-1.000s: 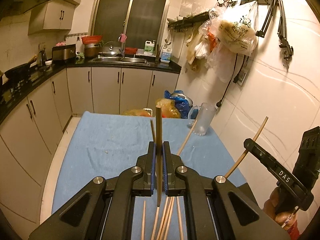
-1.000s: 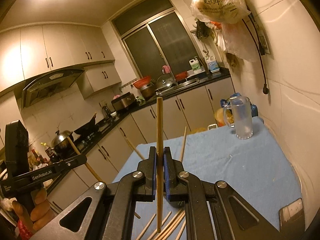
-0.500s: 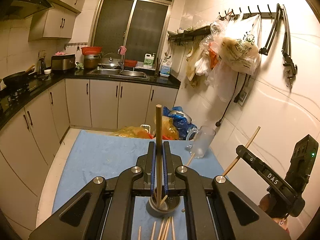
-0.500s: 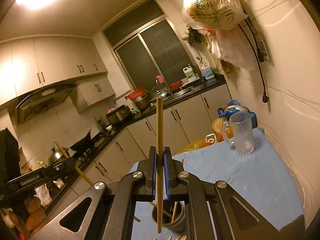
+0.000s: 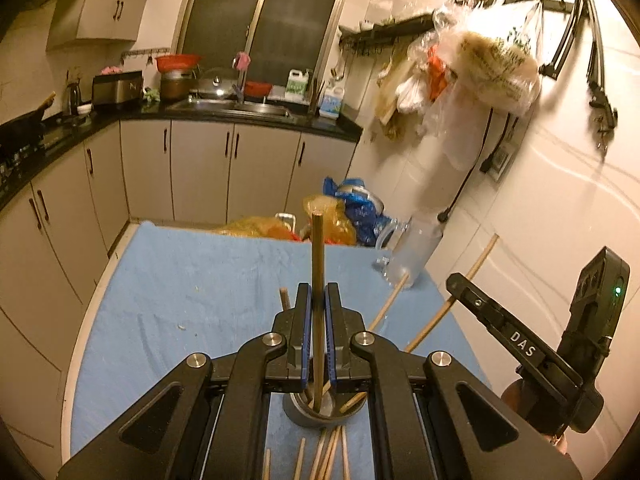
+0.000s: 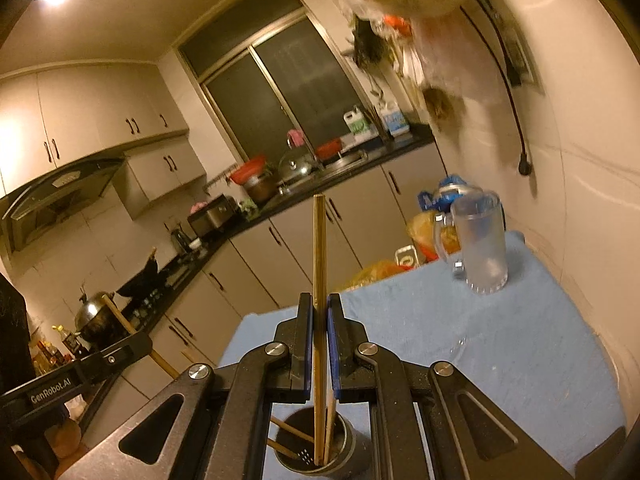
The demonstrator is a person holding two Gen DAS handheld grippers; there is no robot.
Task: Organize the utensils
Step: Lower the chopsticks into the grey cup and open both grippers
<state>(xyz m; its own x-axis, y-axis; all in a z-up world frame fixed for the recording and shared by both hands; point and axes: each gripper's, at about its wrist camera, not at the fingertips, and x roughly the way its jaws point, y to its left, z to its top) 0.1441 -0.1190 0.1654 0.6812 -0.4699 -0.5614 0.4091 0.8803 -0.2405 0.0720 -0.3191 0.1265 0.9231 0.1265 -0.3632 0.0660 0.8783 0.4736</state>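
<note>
Loose chopsticks (image 5: 326, 454) lie nearest on the blue cloth (image 5: 192, 280). Above the holder (image 6: 316, 448), each gripper, left (image 5: 316, 334) and right (image 6: 319, 338), clamps one upright chopstick (image 5: 318, 280), tip in the holder. A mug (image 6: 482, 246) stands beyond.

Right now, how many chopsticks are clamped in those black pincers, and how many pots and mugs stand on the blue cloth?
Clamped chopsticks: 2, left chopstick and right chopstick
Metal holder: 1
Glass mug: 1
Total: 4
</note>
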